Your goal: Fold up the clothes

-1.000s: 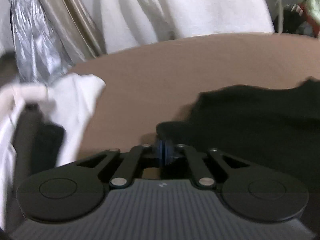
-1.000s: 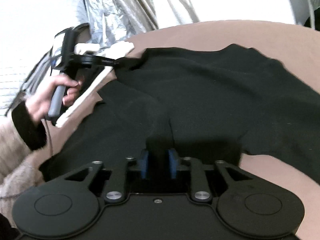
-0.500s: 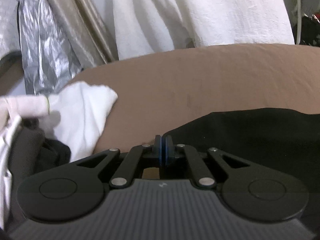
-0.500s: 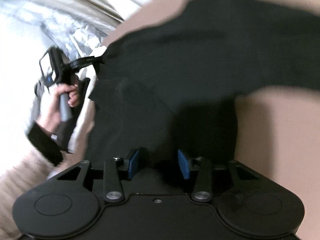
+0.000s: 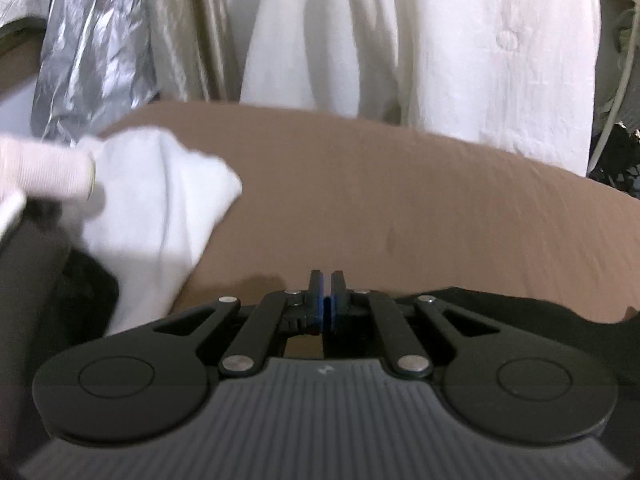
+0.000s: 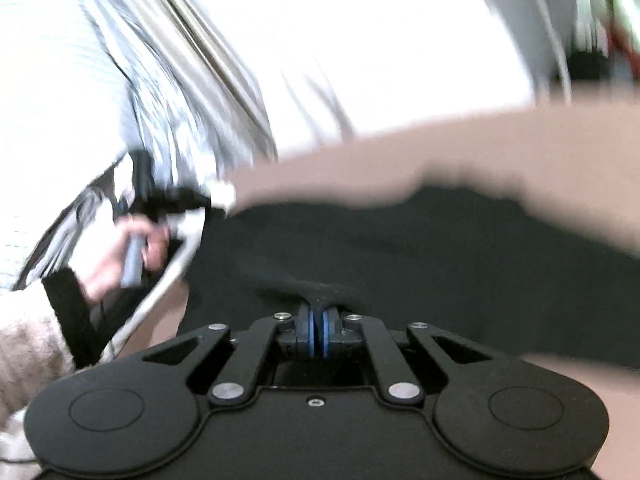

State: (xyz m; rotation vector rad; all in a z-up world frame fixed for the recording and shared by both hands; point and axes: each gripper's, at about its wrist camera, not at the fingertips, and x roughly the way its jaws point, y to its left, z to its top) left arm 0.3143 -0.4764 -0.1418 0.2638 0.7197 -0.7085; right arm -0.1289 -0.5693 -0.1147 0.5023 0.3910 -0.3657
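While the brown sheet (image 5: 400,200) covers the bed as the widest surface in both views, the black garment (image 6: 400,264) spreads over its near part and serves as the landmark for everything else. Beyond the black garment, past the far edge of the sheet, white clothes (image 5: 420,40) hang down, with a crinkled silver cover (image 5: 92,48) beside them. Off the garment's left edge, as the right wrist camera shows it, a crumpled white cloth (image 5: 160,208) lies on the sheet. At that same left edge the person's left hand (image 6: 120,256) grips a handle, its dark cuff and a fuzzy beige sleeve (image 6: 24,340) trailing toward the camera; the picture is blurred there, so whether that tool touches the fabric is unclear from this side. In the left wrist view the left gripper (image 5: 327,300) has its blue pads pressed together, and the black garment's edge runs off to the right just behind the linkage; whether cloth is pinched between the pads cannot be told. At the garment's near edge the right gripper (image 6: 319,334) is clamped on a small raised fold of the black fabric, which bunches up into a peak right at its fingertips.
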